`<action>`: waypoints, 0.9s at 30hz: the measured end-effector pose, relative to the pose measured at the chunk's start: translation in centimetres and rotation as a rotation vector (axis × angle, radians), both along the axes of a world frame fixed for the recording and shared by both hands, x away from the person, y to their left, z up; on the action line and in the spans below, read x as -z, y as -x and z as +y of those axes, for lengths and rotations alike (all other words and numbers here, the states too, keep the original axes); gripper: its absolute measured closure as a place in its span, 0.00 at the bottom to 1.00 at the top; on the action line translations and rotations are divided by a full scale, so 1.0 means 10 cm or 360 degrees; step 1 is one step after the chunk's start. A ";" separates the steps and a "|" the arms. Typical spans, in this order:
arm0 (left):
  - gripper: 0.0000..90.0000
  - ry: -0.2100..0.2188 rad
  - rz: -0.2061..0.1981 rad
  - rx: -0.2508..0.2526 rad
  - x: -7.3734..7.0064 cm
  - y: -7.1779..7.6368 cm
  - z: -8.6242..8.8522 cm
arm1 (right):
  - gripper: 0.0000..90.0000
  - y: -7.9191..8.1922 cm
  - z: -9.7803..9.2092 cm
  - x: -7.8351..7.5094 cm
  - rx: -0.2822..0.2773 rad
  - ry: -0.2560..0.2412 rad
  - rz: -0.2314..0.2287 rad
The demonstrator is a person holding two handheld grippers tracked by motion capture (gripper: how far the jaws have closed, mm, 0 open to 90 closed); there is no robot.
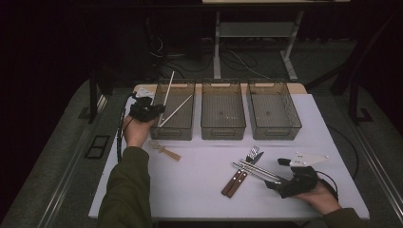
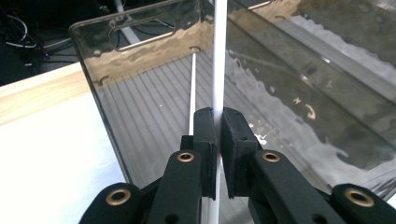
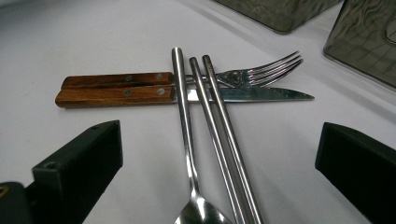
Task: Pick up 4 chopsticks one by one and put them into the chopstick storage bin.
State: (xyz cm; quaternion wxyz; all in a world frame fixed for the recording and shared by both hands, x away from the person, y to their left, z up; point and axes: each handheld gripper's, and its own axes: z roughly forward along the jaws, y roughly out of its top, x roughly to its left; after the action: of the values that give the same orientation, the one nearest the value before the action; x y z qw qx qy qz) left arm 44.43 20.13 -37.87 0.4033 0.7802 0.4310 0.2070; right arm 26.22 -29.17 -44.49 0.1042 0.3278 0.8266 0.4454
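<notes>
My left gripper is at the near left corner of the left clear bin, shut on a white chopstick that stands steeply over the bin. In the left gripper view the jaws pinch that chopstick, and a second white chopstick lies inside the bin. My right gripper is open at the front right, its jaws on either side of a metal spoon and two metal chopsticks. These lie across a wooden-handled fork and knife.
A middle bin and a right bin stand in a row beside the left one at the back of the white table. A small wooden utensil lies in front of the left bin. Cables and table legs are on the floor beyond.
</notes>
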 end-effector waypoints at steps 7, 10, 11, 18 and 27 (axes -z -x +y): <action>0.91 0.0035 0.0026 -0.0006 0.05 -0.01 0.01 | 0.01 0.00 0.00 0.00 0.0000 0.0000 0.0000; 0.78 0.0058 0.0022 -0.0055 0.06 -0.02 0.01 | 0.01 0.00 0.00 0.00 -0.0001 0.0001 -0.0001; 0.75 0.0059 0.0021 -0.0065 0.06 -0.02 0.01 | 0.01 0.00 0.00 0.00 -0.0001 0.0000 -0.0001; 0.66 0.0108 0.0017 -0.0036 0.07 -0.01 0.00 | 0.01 0.00 0.00 0.00 -0.0001 0.0001 0.0000; 0.59 0.0143 -0.0024 0.0038 0.02 0.04 -0.05 | 0.01 0.00 0.00 0.00 0.0002 -0.0001 -0.0001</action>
State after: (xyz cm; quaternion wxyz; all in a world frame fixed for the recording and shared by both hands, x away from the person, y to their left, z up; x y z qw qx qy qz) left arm 44.04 19.60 -38.07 0.4437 0.7648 0.4275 0.1884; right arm 26.19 -29.19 -44.48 0.1046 0.3282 0.8263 0.4456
